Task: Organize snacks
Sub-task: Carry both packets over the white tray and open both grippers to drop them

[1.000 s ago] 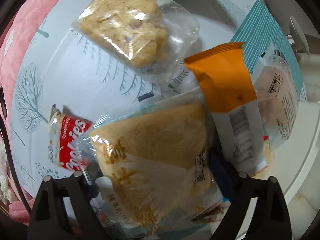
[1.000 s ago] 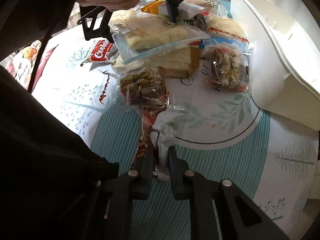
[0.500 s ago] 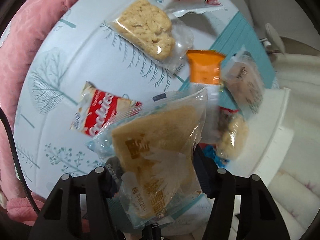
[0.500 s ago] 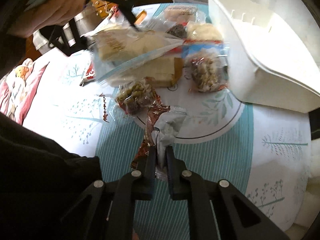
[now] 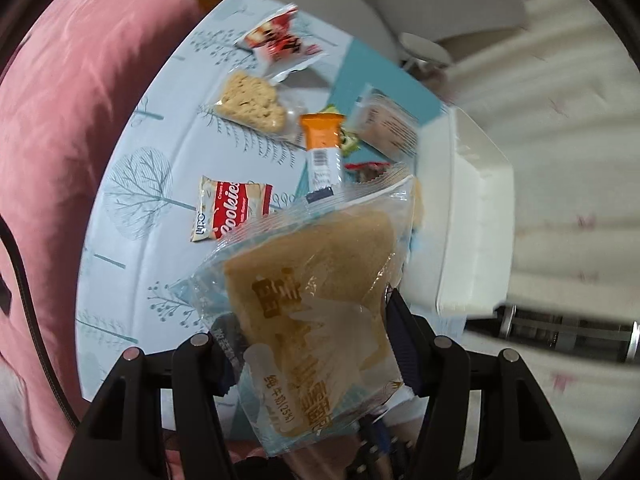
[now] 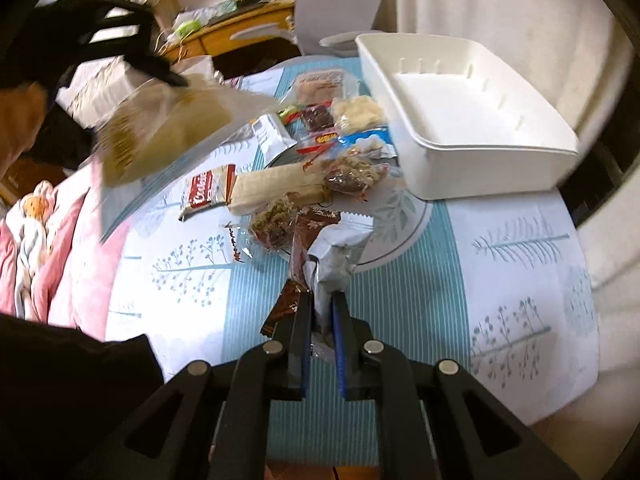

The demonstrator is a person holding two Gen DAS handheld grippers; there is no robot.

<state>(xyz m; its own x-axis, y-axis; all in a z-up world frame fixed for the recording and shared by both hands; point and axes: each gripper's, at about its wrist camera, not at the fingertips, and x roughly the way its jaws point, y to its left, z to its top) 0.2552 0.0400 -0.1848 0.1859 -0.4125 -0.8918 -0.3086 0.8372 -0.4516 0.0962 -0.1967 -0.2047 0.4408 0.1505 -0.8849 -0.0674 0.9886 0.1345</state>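
Item 1: cake packet (image 5: 316,304), clamped by left gripper (image 5: 308,344) w/ jaws just closed on its sides, lower centre of left view, held clear of the table (image 5: 132,184), prob. so it can swing to the white bin (image 6: 460,120) at upper right of right view. Item 2: brown-silver wrapper (image 6: 320,256), pinched narrow in right gripper (image 6: 322,312) by one end, centre of right view, rest hanging free. Remaining: cookies pack (image 5: 230,212), orange bar (image 5: 322,148) etc. lie loose on table near bin, not yet sorted.
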